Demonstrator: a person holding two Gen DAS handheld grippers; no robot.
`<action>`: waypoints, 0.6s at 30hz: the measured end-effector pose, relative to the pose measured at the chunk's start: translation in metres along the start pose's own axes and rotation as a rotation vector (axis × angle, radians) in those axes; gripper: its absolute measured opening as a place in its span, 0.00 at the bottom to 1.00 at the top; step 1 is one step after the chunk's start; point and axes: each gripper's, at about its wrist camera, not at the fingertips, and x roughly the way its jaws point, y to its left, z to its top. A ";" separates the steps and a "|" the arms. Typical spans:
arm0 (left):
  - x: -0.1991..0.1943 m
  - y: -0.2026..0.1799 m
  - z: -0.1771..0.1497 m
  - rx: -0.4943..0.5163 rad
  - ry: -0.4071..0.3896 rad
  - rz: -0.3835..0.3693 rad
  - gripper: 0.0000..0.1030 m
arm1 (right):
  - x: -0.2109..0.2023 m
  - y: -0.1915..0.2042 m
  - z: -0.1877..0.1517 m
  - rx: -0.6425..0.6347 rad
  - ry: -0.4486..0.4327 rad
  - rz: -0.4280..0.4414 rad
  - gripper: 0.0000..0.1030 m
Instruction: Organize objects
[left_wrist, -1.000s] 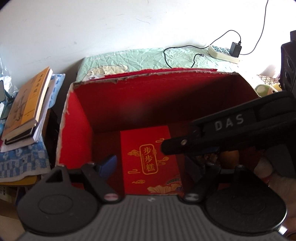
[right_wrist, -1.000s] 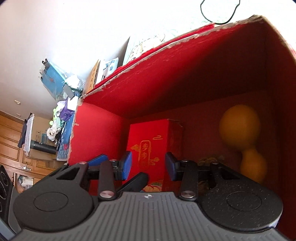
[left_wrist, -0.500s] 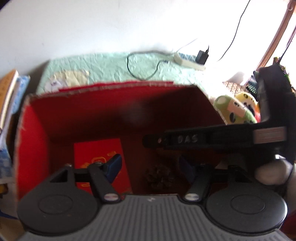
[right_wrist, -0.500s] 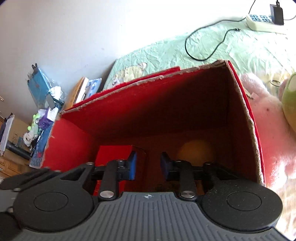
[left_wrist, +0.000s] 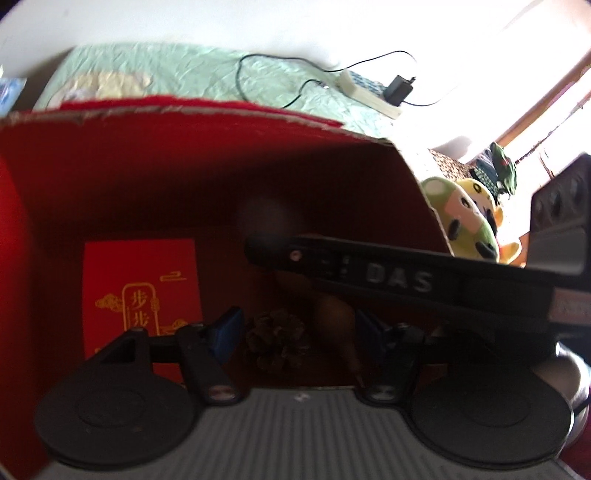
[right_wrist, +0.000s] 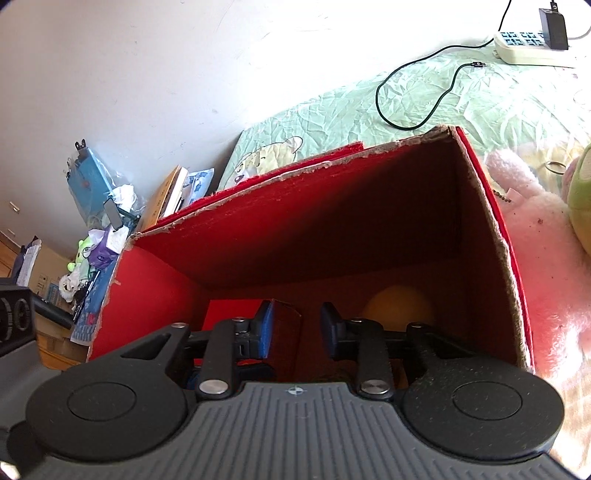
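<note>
A pale green quilted bedspread (right_wrist: 480, 96) covers the surface, and a plain white wall (right_wrist: 147, 74) rises behind it. On the bedspread stands an open red cardboard box (right_wrist: 369, 206) with torn upper edges. Behind the box a white power strip (right_wrist: 528, 48) lies on the bedspread with a black charger (right_wrist: 552, 24) plugged in, and a black cable (right_wrist: 417, 88) curls over the cloth. To the right of the box, touching its wall, lies a pink plush toy (right_wrist: 546, 236); a green and yellow plush toy (left_wrist: 465, 225) sits just beside it. To the left of the bed there are books (right_wrist: 166, 195) and a heap of small things, too small to tell.

Inside the box, a red packet with gold print (left_wrist: 142, 295) lies at the left, a pine cone (left_wrist: 277, 341) in the middle of the floor, and a yellow gourd (right_wrist: 400, 308) at the right.

The left gripper (left_wrist: 295, 334) hangs over the pine cone with its jaws moderately apart and nothing gripped; they have just been closing. The right gripper (right_wrist: 295, 328) has a narrow gap, empty, and its jaws have just been opening a little. In the left view, the black body of the right gripper crosses in front and hides part of the box.
</note>
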 end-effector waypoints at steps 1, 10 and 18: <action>0.002 0.001 0.001 -0.014 0.013 -0.010 0.66 | -0.001 0.000 0.000 0.000 0.000 -0.002 0.31; 0.010 -0.006 0.005 -0.018 0.047 0.074 0.78 | 0.000 -0.002 -0.001 0.009 -0.004 -0.001 0.34; 0.013 -0.003 0.010 -0.021 0.039 0.124 0.78 | 0.000 -0.001 -0.001 0.009 -0.004 -0.002 0.34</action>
